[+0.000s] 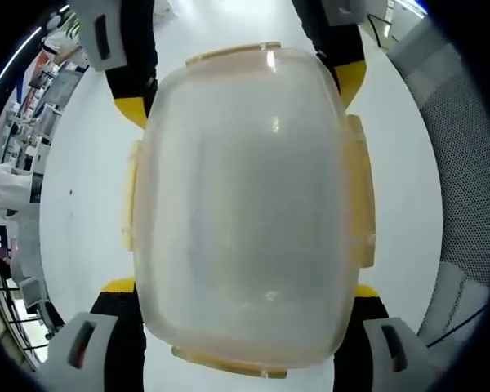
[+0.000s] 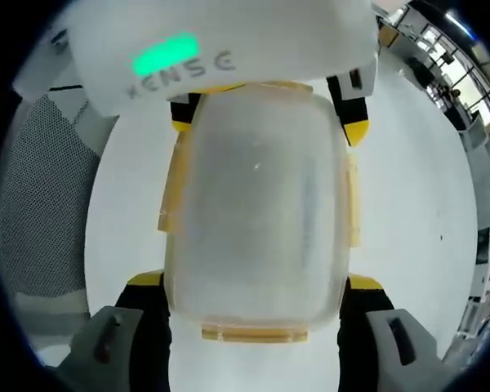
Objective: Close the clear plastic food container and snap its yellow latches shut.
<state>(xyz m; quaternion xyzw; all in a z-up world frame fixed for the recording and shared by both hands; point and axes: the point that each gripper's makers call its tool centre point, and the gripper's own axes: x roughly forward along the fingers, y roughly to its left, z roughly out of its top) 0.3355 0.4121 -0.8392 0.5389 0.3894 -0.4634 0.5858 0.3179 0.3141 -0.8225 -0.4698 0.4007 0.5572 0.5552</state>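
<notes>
A clear plastic container (image 1: 243,204) with its lid on is seen from above on a white table (image 1: 82,204), framed at both ends by two hand-held grippers. In the left gripper view, the left gripper (image 1: 243,306) is shown with its black, yellow-tipped jaws spread wide, one on each side of the container's near end; the pads appear to lie at the container's walls, though whether they actually touch it cannot be told. The right gripper (image 1: 241,90) is seen at the far end, its jaws likewise parted around the box. Yellow latches (image 1: 361,192) are visible along the long sides and at both short ends (image 1: 233,361), lying close against the rim; whether they are snapped shut cannot be told. In the right gripper view, the container (image 2: 257,204) is again centred between the right gripper (image 2: 257,298) at the bottom and the left gripper (image 2: 265,118) at the top, whose white housing with a green light (image 2: 165,55) is seen above. A grey perforated panel (image 2: 45,212) is seen beside the table (image 2: 408,212), and shelving is faintly visible beyond the table's edge.
</notes>
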